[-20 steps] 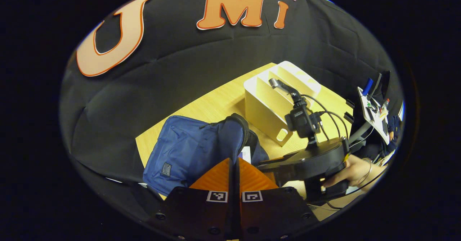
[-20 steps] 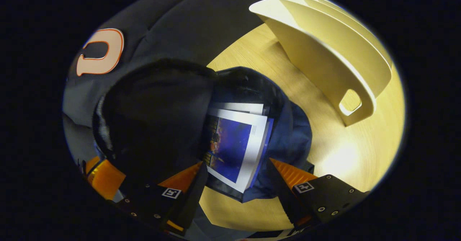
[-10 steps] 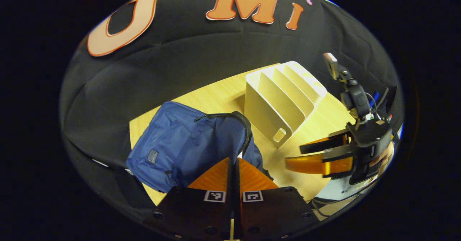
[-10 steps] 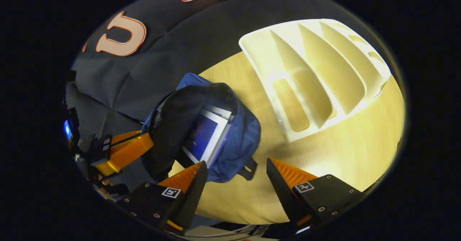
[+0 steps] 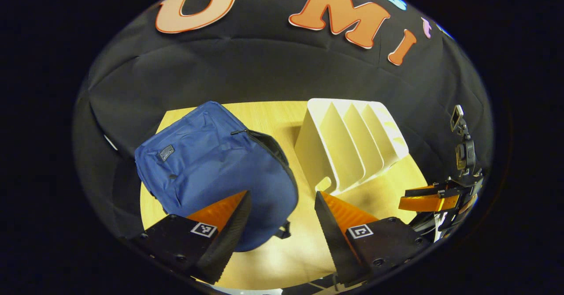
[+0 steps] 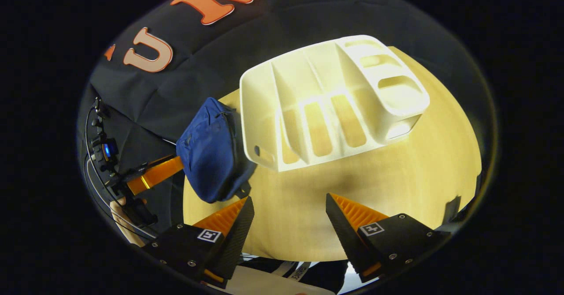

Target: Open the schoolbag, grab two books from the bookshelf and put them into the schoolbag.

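Schoolbag (image 5: 211,167) beside bookshelf (image 5: 348,143), left claw (image 5: 282,207) and right claw (image 6: 288,211) both spread apart above table (image 6: 396,184).

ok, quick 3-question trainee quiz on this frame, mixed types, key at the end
1. True or false: the left gripper is shut on the schoolbag.
2. Multiple choice: the slots of the bookshelf hold
A) two books
B) one book
C) no books
3. Short answer: in the left gripper view, on which side of the schoolbag does the bookshelf stand on the table?

Key:
1. False. Its jaws stand apart with nothing between them.
2. C. Every slot shows bare.
3. To the right of the bag, close beside it.
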